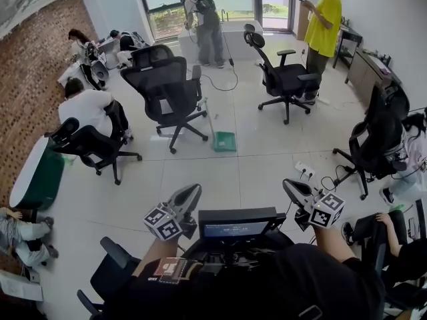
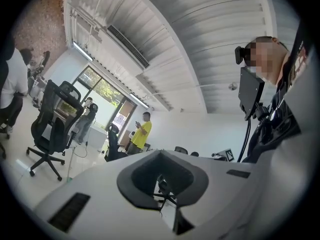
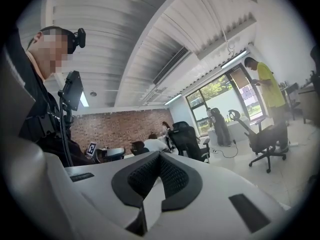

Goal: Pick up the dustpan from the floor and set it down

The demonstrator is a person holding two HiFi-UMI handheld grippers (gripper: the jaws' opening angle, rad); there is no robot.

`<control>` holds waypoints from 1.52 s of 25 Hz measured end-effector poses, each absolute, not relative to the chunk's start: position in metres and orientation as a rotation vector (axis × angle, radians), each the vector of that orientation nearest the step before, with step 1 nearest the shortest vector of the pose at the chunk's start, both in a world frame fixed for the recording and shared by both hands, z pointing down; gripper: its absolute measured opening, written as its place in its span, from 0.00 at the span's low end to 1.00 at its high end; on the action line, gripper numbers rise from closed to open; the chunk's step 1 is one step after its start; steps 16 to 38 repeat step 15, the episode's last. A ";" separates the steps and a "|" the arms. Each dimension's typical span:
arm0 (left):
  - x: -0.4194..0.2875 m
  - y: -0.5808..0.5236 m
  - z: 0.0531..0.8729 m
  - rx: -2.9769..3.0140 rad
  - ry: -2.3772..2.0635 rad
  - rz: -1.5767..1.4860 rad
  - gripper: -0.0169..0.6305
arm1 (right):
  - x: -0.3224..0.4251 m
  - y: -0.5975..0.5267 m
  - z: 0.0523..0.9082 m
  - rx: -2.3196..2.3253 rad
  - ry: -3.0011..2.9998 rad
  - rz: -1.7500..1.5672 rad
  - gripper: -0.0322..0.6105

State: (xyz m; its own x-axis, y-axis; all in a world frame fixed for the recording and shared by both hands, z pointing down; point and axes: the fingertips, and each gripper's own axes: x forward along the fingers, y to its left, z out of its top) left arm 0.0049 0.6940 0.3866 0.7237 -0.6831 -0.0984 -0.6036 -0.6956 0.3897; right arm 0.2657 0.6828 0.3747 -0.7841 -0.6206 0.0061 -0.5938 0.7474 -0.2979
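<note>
The green dustpan point(image 1: 224, 141) lies on the pale tiled floor in the middle of the room, and its long thin handle leans up toward the black chair behind it. It is several floor tiles away from both grippers. In the head view my left gripper point(image 1: 190, 193) and right gripper point(image 1: 291, 187) are held low and close to my body, on either side of a small chest-mounted screen point(image 1: 237, 229). In the left gripper view the left gripper point(image 2: 162, 181) has its jaws together with nothing in them. In the right gripper view the right gripper point(image 3: 159, 184) also shows its jaws together and empty.
Black office chairs stand left of the dustpan point(image 1: 167, 85) and to the far right point(image 1: 283, 79). A power strip point(image 1: 305, 171) with cables lies on the floor at right. A person in a yellow shirt point(image 1: 323, 22) stands at the back. A seated person in white point(image 1: 83, 109) and a green-sided table point(image 1: 40, 175) are at left.
</note>
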 end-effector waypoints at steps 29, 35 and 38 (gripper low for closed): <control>-0.033 0.676 0.374 2.615 -0.972 -0.334 0.06 | 0.225 0.672 0.362 -1.006 2.870 -0.397 0.06; -0.033 0.676 0.374 2.615 -0.972 -0.334 0.06 | 0.225 0.672 0.362 -1.006 2.870 -0.397 0.06; -0.033 0.676 0.374 2.615 -0.972 -0.334 0.06 | 0.225 0.672 0.362 -1.006 2.870 -0.397 0.06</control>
